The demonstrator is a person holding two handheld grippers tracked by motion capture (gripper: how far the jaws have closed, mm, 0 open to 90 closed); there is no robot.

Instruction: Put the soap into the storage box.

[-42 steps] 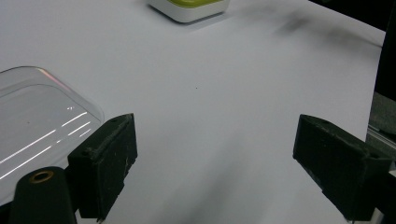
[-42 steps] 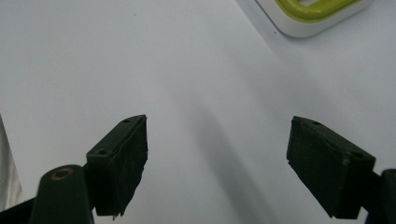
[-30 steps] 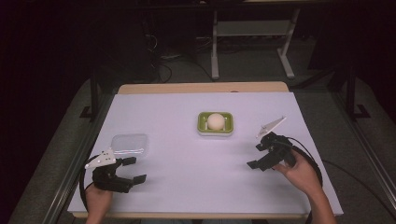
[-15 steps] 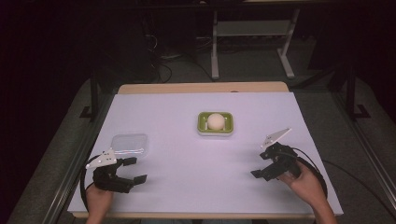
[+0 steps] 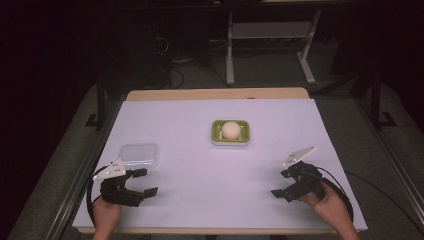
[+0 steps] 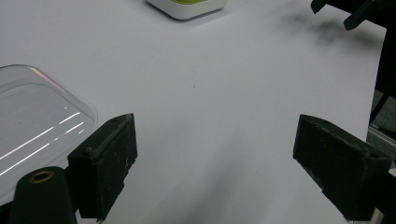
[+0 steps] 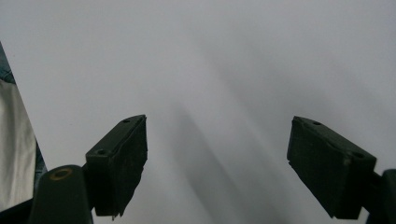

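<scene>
The left gripper (image 5: 141, 183) sits at the near left corner of the white table (image 5: 200, 130), and its jaws are spread wide with nothing between them. The clear lid (image 5: 139, 153) lies flat just past it, at about 12 o'clock from the gripper, close but not touching. In the left gripper view the clear lid (image 6: 37, 126) sits right beside one jaw.

The right gripper (image 5: 283, 185) rests low at the near right side of the table. Its jaws are spread wide too, and they hold nothing.

The green box (image 5: 230, 132) stands in the middle of the table, at about 1 o'clock from the left gripper and 11 o'clock from the right gripper, well apart from both. A round pale ball (image 5: 230, 129) sits inside it.

I think the work is only at its start. The box is open and the lid lies apart from it, so the job looks like putting the lid on the box.

Next, the left gripper should move forward a little, slide its jaws over the edge of the lid, and pinch it softly. The lid is thin and smooth, so it could slip.
</scene>
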